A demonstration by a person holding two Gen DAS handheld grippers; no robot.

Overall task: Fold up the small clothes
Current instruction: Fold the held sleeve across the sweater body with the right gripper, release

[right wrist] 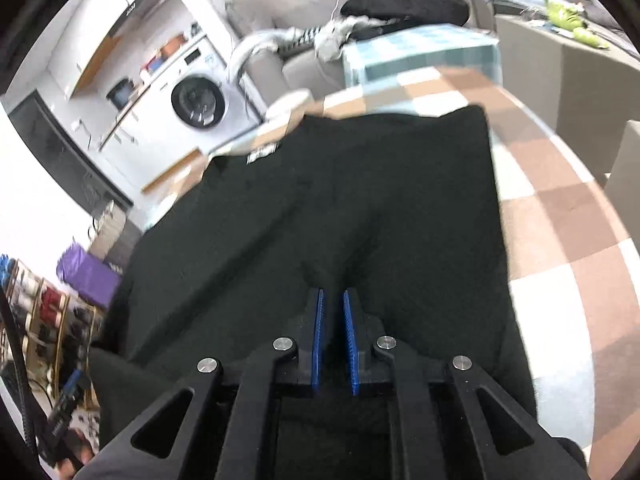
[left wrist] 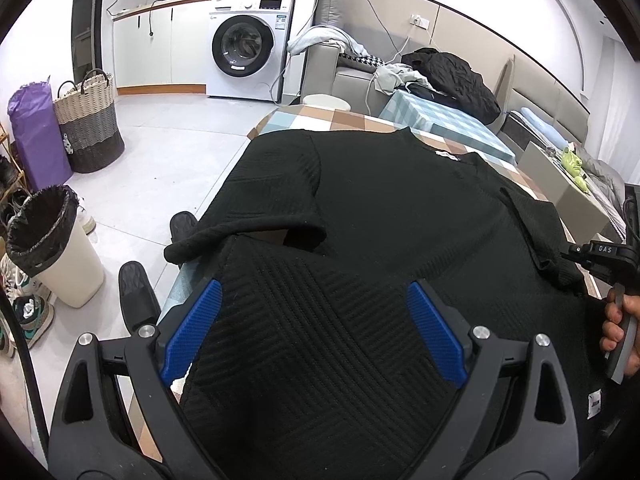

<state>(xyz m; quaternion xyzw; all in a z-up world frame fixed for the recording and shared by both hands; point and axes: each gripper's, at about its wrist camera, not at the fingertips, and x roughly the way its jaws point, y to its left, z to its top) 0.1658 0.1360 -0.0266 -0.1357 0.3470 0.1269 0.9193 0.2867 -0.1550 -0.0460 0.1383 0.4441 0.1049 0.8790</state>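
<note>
Across the checked surface [left wrist: 344, 114] lies one black T-shirt [left wrist: 400, 208], spread flat, collar toward the far edge and one white neck label [left wrist: 446, 155] showing. Its left sleeve [left wrist: 248, 236] reaches over the surface's left rim; the right sleeve [left wrist: 540, 232] sits folded near the right rim. Bare checked cloth stays open beyond the collar and, in the right wrist view, along the shirt's right side [right wrist: 560, 208]. Two grippers: left gripper [left wrist: 314, 332], blue fingers [left wrist: 192, 332] wide apart over the ribbed lower part of the shirt, pads not pressing it. Right gripper [right wrist: 333, 334], fingers [right wrist: 318, 340] drawn nearly together over black cloth; the dark cloth and blur hide whether a fold is pinched between them. Floor at left: one washing machine [left wrist: 244, 50], one woven basket [left wrist: 90, 120], one lined bin [left wrist: 52, 240]. Hem cut off by the frame's bottom. Right wrist view smeared; a hand [left wrist: 618, 328] barely enters at the left view's edge.
</note>
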